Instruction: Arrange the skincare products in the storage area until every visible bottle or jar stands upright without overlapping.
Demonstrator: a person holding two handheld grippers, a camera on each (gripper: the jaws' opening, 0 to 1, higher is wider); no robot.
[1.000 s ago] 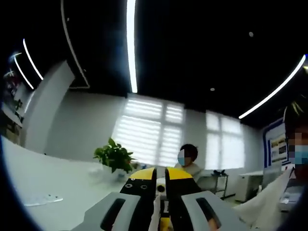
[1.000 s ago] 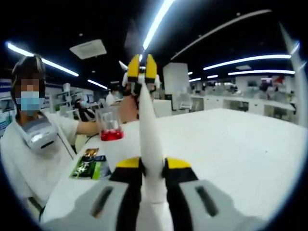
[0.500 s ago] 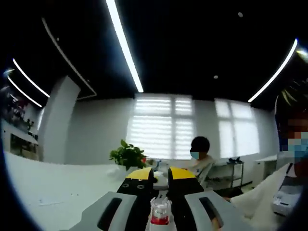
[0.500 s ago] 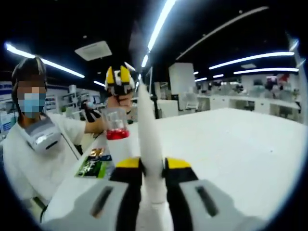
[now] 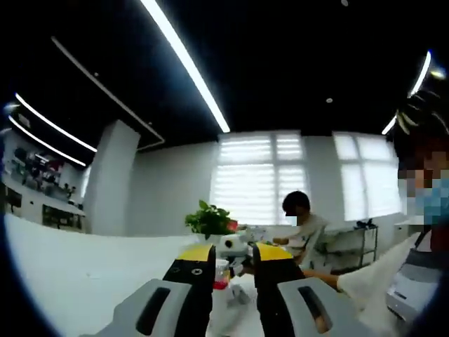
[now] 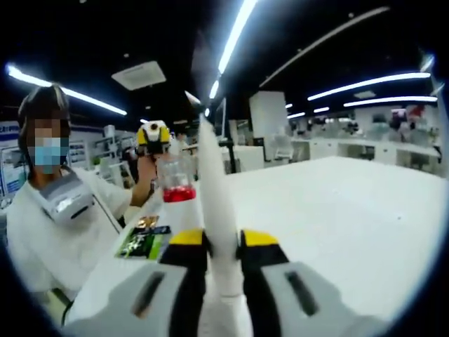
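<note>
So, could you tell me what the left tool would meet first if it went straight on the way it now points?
Probably the small clear bottle with red liquid, which sits between the left tool tips; just beyond it is the other tool's yellow head, held by the right hand. Depth is hard to judge here.

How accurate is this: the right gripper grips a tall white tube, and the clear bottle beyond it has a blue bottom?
Not blue: the right gripper view shows the clear bottle has a red bottom. The right gripper does grip the tall white tube.
</note>
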